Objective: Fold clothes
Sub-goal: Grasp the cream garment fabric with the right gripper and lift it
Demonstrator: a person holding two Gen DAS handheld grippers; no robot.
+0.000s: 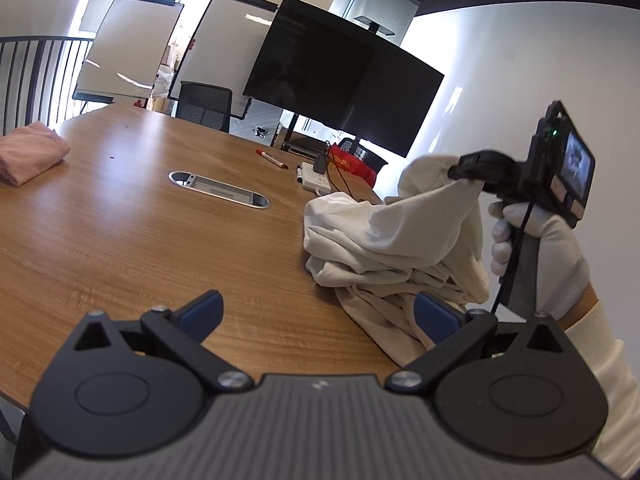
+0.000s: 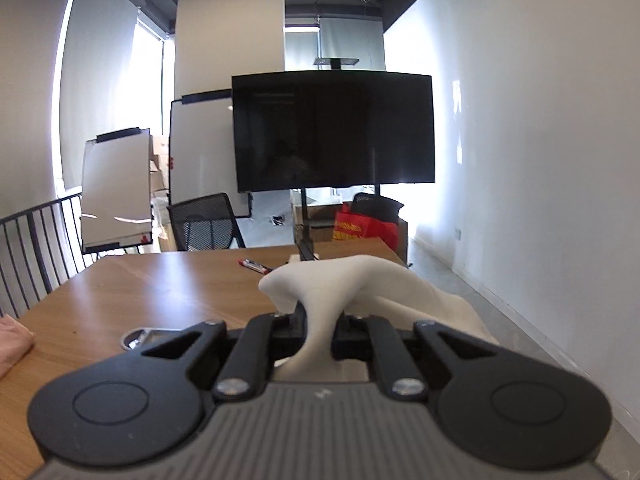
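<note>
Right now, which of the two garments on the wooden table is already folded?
The pink garment, lying flat at the far left edge. The crumpled white garment hangs from the right gripper.

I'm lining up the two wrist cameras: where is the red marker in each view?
Left wrist: red marker lies on the table past the metal cable slot, centre of picture.
Right wrist: red marker lies at the table's far edge, behind the white garment.
Shared landmark: black TV screen.

Shirt [image 1: 384,248] on table's [image 1: 160,240] right edge, folded cloth [image 1: 28,152] far left
</note>
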